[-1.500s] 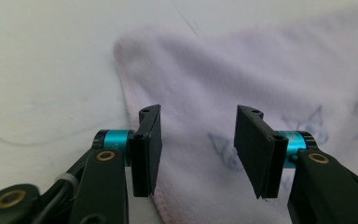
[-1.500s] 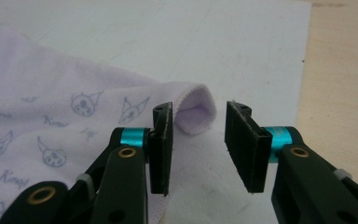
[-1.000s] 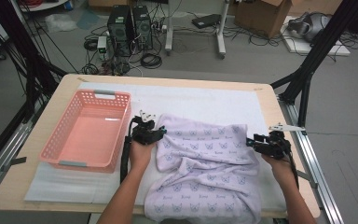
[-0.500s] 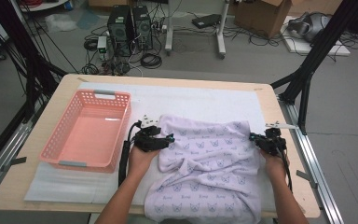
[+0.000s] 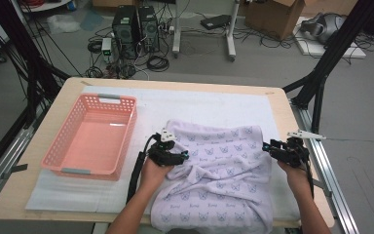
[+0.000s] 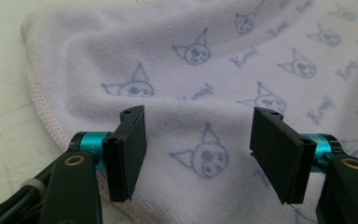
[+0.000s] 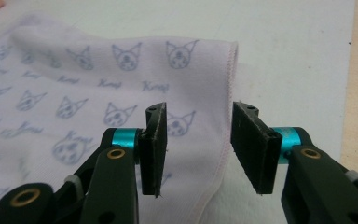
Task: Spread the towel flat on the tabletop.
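- A lilac towel [image 5: 219, 180] printed with small cat faces lies rumpled on the white mat [image 5: 209, 105] that covers the wooden table [image 5: 70, 87]; its near end hangs over the table's front edge.
- The towel's far edge lies fairly straight across the mat, while folds and creases bunch near the left side.
- The left gripper [image 5: 173, 155] sits at the towel's far left corner, held in the person's left hand [image 5: 152, 170].
- In the left gripper view its jaws stand wide apart, with the towel [image 6: 205, 84] lying below and beyond them and its pink stitched hem curving past the left jaw; the pads press on nothing.
- The right gripper [image 5: 277, 152] sits at the towel's far right edge, in the right hand [image 5: 296, 176].
- In the right gripper view its jaws have just been opening and now stand apart, straddling the towel's [image 7: 98, 93] right hem, which runs up between them; the pads do not pinch the cloth.
- A pink plastic basket [image 5: 65, 158] with a perforated wall stands on the mat to the left of the towel, just beside the left gripper but apart from it.
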`<control>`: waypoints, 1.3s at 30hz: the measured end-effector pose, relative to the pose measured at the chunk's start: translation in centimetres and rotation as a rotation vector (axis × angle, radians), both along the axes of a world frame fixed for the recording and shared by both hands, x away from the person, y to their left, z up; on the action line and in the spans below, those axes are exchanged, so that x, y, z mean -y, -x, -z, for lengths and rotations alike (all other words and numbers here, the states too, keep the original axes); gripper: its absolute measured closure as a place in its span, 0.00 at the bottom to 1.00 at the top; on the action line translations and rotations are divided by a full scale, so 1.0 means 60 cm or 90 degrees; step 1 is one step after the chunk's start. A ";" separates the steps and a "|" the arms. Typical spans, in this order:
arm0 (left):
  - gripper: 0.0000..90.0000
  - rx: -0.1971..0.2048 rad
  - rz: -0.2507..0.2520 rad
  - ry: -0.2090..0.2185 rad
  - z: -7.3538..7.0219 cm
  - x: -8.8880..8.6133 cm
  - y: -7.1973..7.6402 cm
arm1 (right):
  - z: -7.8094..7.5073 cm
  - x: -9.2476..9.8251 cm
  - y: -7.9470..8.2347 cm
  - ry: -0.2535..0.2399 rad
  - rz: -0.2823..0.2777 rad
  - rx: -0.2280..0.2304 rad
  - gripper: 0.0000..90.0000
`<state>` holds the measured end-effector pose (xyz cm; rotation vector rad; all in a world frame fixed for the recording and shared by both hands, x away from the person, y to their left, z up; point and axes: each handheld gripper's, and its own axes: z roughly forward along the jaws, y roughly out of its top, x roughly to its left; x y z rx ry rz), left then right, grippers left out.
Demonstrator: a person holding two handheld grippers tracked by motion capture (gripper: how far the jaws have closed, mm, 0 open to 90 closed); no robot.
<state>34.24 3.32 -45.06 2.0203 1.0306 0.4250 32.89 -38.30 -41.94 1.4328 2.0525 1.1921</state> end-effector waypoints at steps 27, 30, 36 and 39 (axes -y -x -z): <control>0.48 0.028 -0.045 0.129 -0.043 -0.066 0.015 | -0.012 -0.001 0.055 0.007 -0.059 0.013 0.55; 0.49 0.008 -0.011 0.130 -0.040 -0.064 0.024 | -0.007 -0.008 0.049 0.009 -0.080 -0.005 0.55; 0.49 -0.037 0.032 0.087 -0.020 -0.033 0.033 | 0.024 -0.037 0.042 0.039 -0.134 -0.045 0.55; 0.46 -0.016 0.040 0.038 0.001 -0.018 0.044 | 0.044 -0.047 0.039 0.057 -0.136 -0.063 0.60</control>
